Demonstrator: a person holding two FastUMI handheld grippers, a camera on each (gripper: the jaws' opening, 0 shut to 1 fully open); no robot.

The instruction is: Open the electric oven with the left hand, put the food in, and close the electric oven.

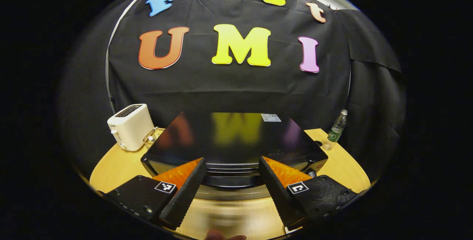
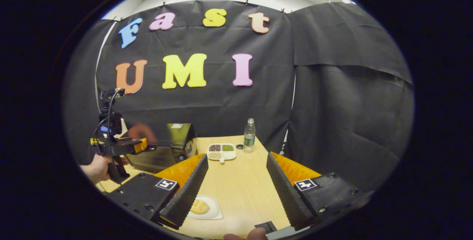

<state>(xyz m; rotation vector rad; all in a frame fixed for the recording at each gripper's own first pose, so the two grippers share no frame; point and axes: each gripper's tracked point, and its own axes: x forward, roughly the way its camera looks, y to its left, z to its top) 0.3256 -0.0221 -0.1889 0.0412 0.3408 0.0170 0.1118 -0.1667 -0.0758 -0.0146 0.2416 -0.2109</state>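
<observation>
Both grippers open, nothing held; electric oven door closed.

Right gripper (image 2: 236, 188) hovers spread above the bench's (image 2: 244, 188) near edge, a plate with the food (image 2: 200, 206) beside its left finger. Left gripper (image 1: 232, 184) sits spread at the electric oven's (image 1: 232, 140) front, toward the bench's left side. Beyond: toaster (image 1: 130, 126), divided dish (image 2: 221, 151), bottle (image 2: 249, 135) near the far edge.

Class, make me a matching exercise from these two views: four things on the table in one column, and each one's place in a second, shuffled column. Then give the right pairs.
1. toaster
2. water bottle
3. divided dish
4. bread plate

a. beside the bottle cap
b. left of the oven
c. nearest the right gripper
d. between oven and bottle

Pairs: 1-b, 2-a, 3-d, 4-c
</observation>
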